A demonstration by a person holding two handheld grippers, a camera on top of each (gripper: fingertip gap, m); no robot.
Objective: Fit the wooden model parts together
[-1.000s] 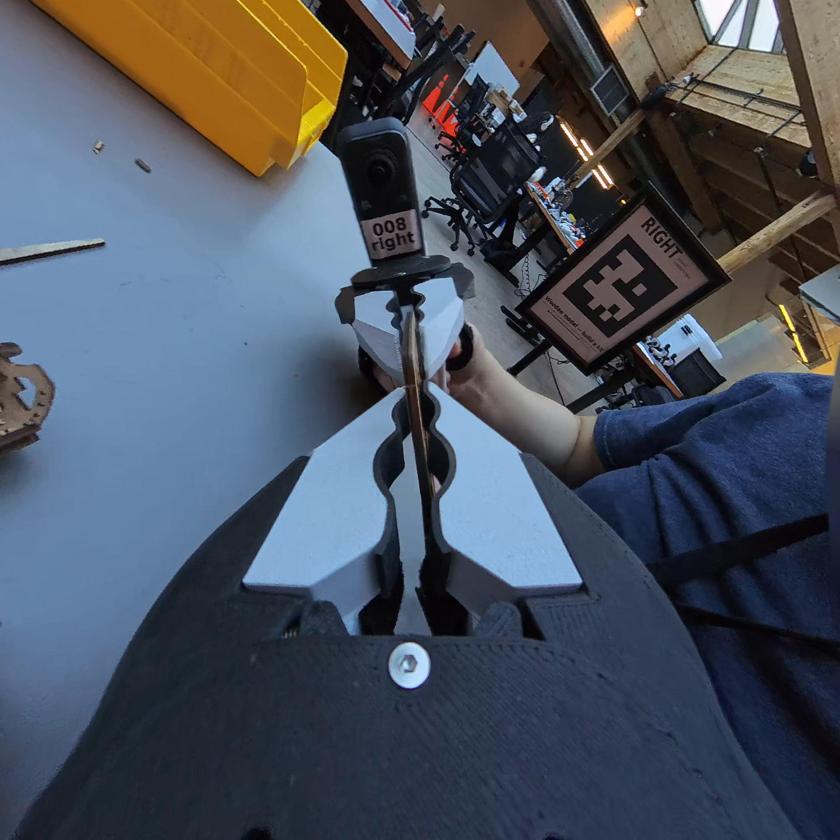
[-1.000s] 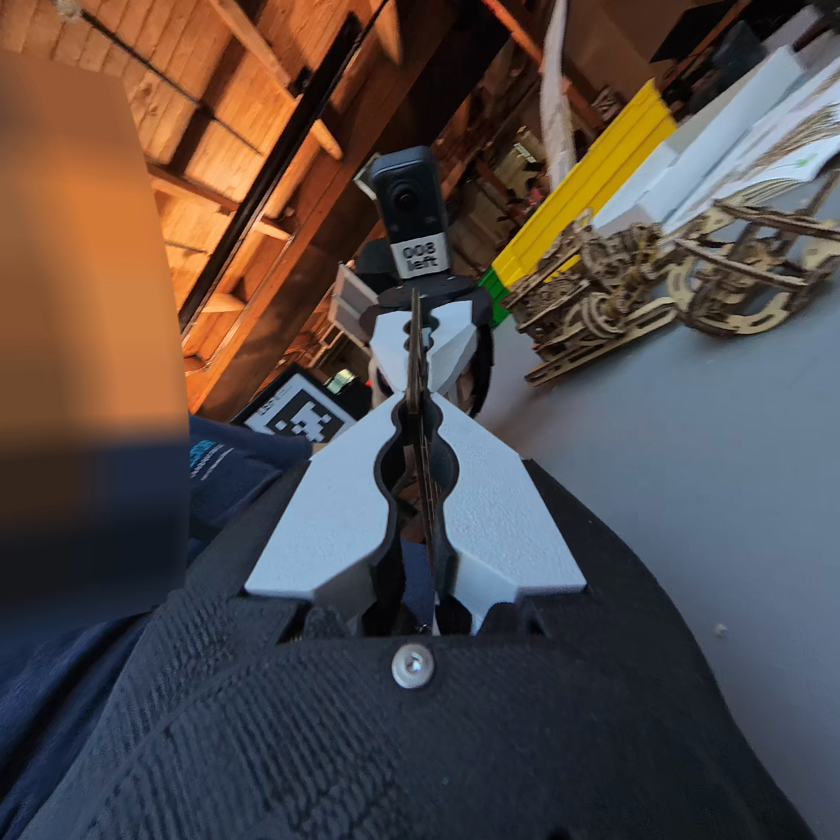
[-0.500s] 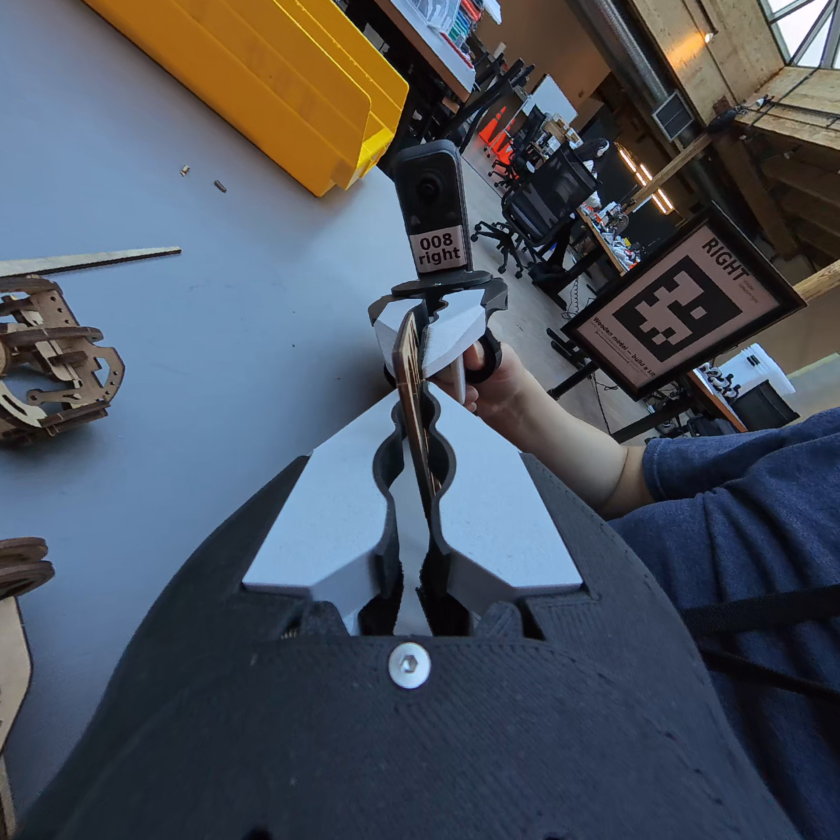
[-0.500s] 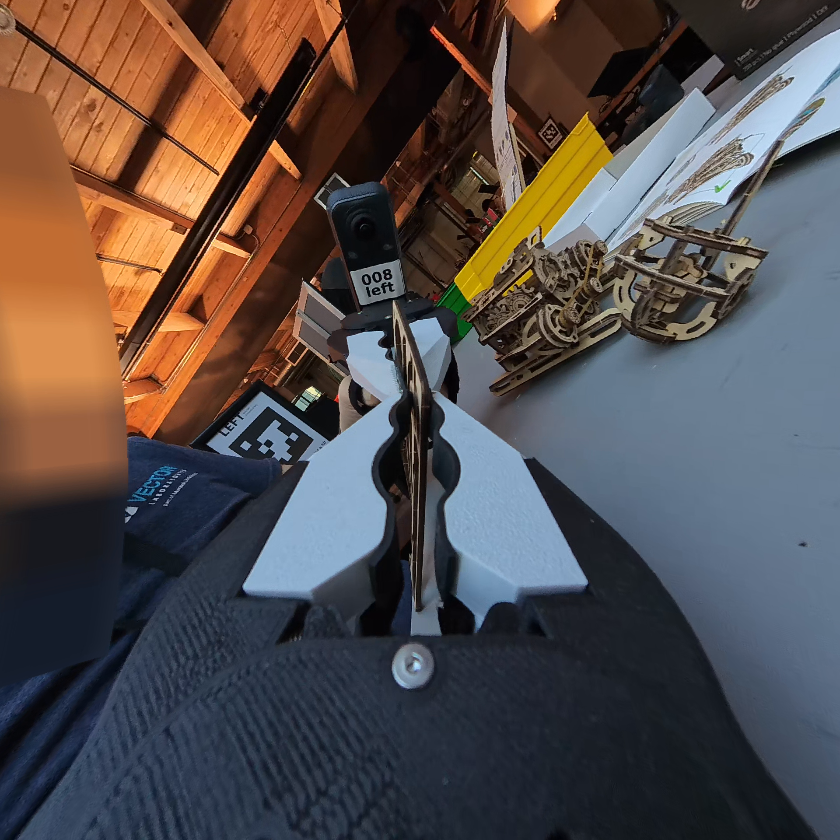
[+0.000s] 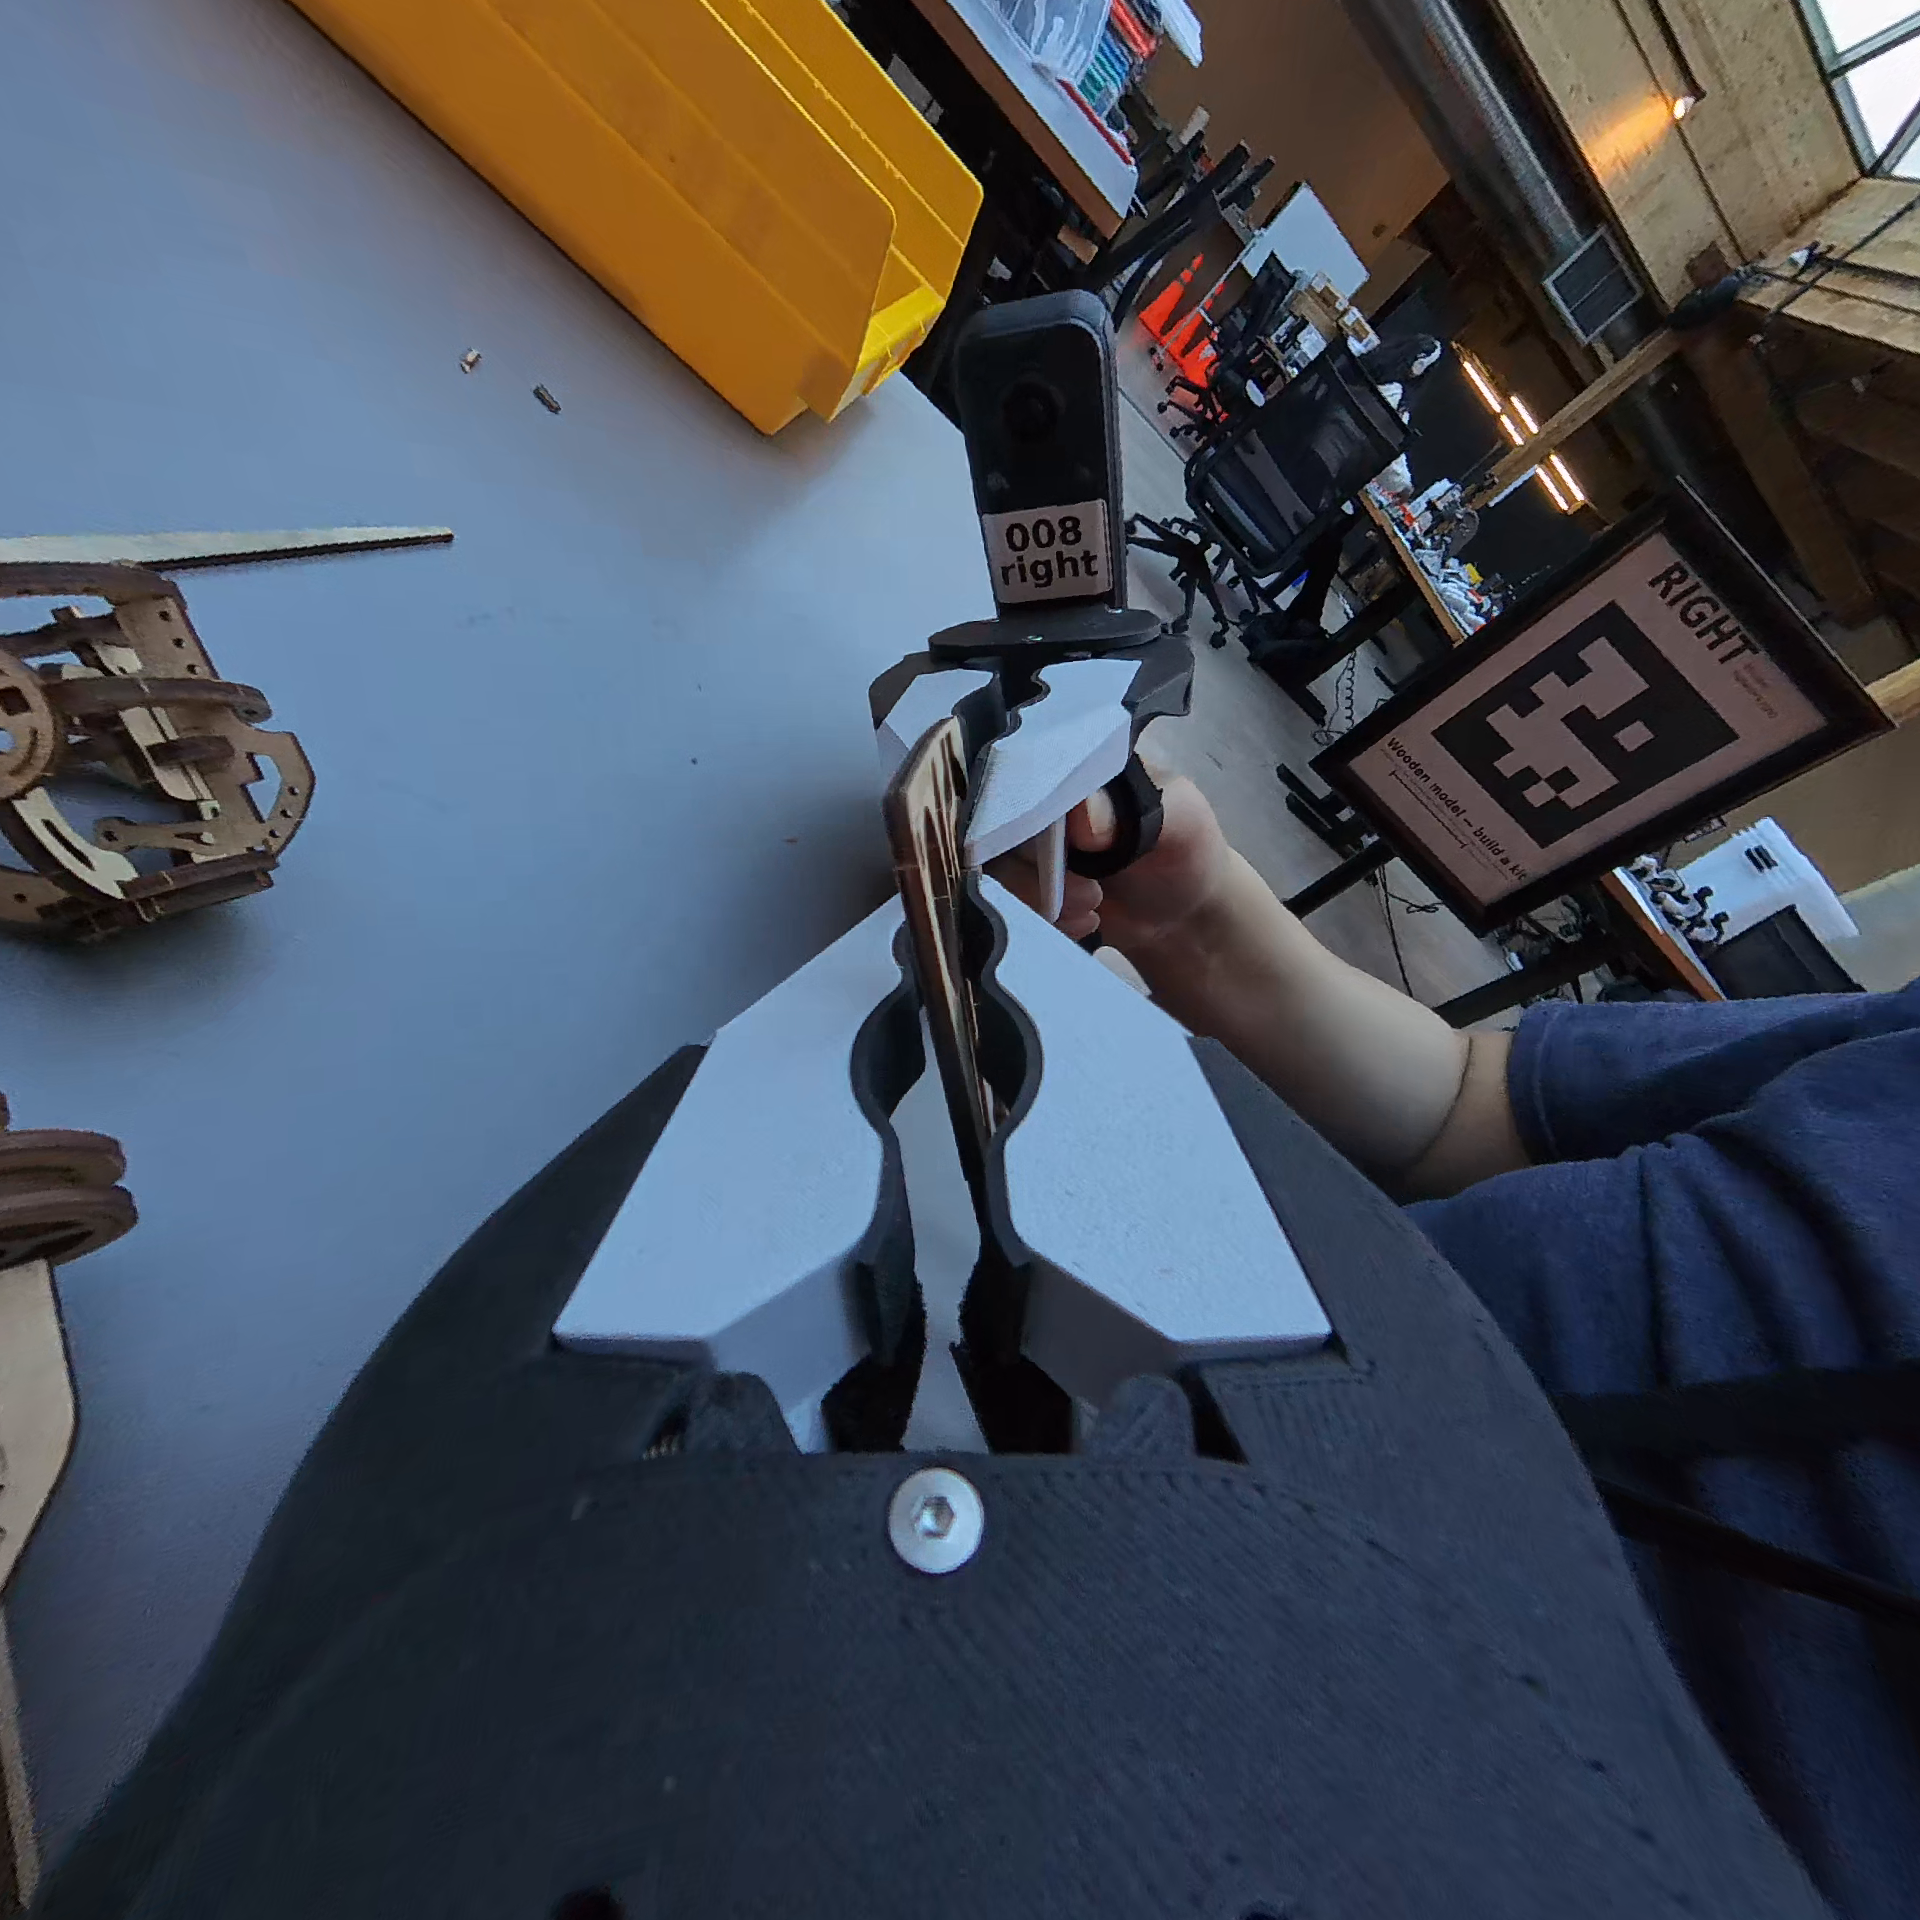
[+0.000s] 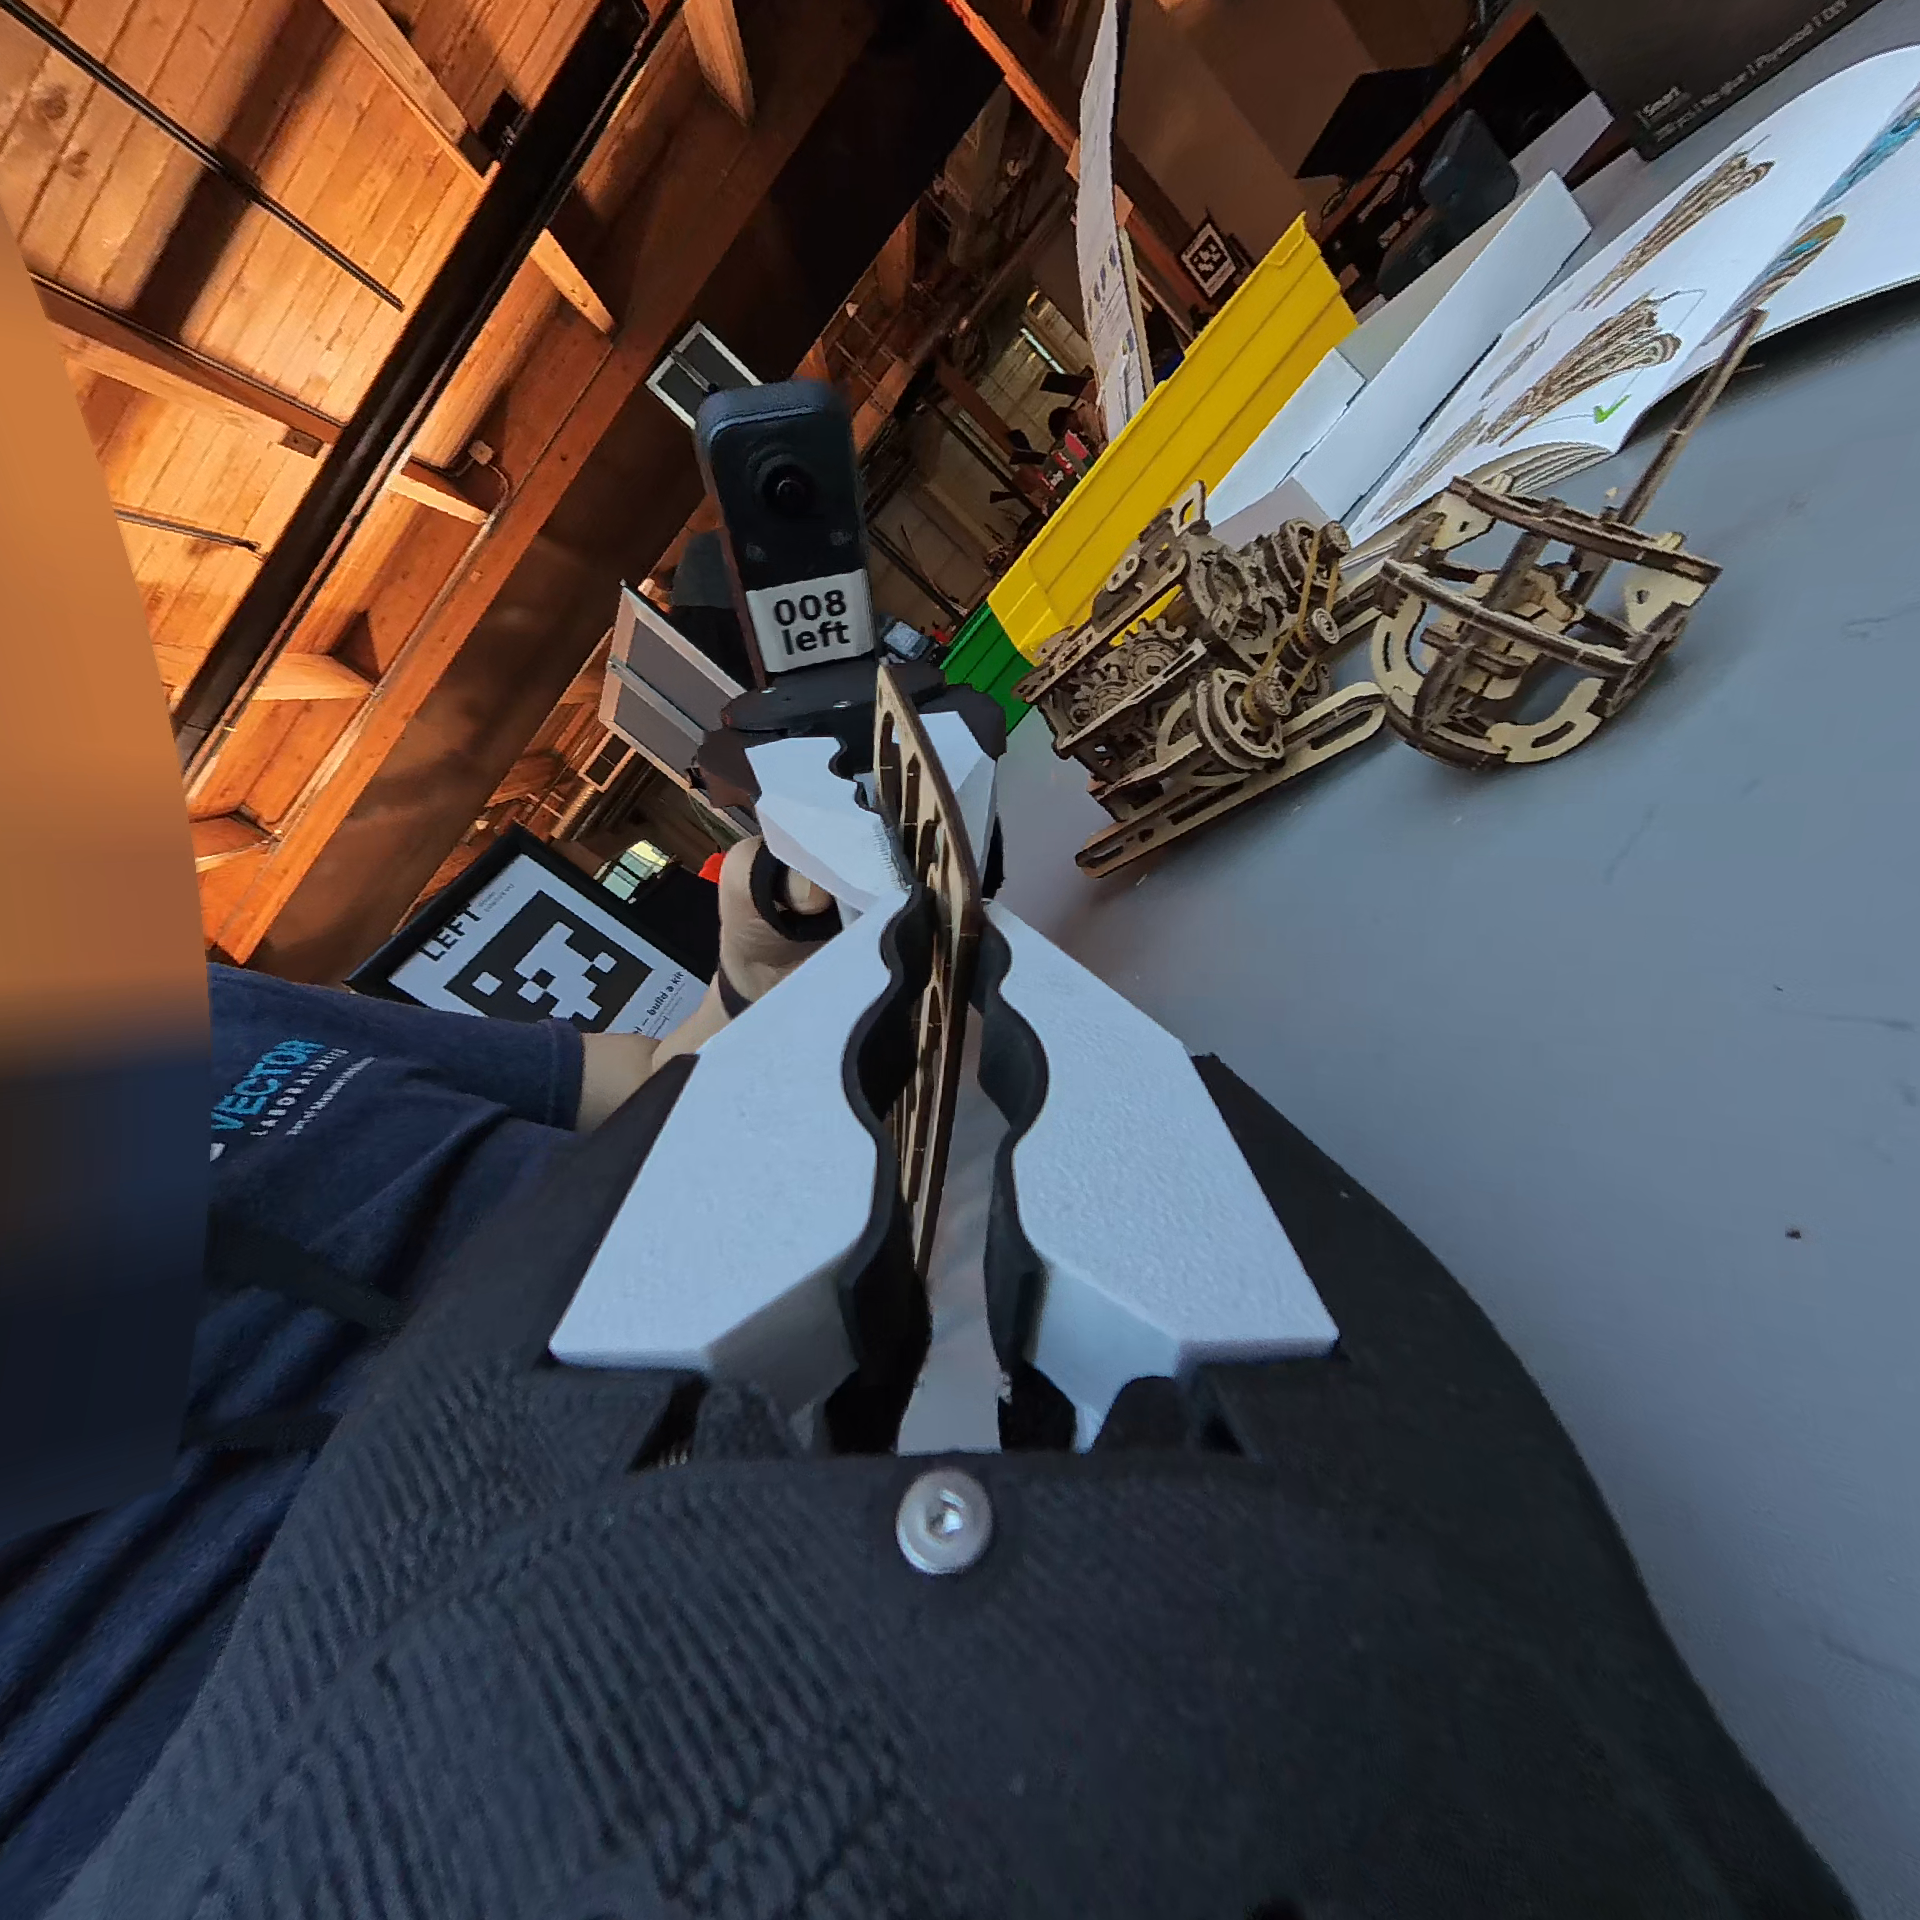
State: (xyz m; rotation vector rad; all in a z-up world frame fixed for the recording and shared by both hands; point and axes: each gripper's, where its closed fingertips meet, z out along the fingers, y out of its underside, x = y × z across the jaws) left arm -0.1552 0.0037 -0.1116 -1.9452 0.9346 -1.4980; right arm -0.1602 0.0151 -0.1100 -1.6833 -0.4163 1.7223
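A thin flat wooden plate with cut-outs is held nearly edge-on between my two grippers, above the grey table. My left gripper is shut on one end of it. My right gripper is shut on the other end, where the plate shows part of its face. The grippers face each other tip to tip: the right one shows in the left wrist view and the left one in the right wrist view. A hand holds each gripper.
A curved wooden sub-assembly, a thin wooden strip and stacked wooden discs lie on the table. Yellow bins stand at the far edge. A geared wooden model, a curved frame and an open booklet lie to the right.
Both grippers have swung together with the plate still held. The plate has tilted and shows more of its face. More of the table and the wooden sub-assembly have come into the left view.
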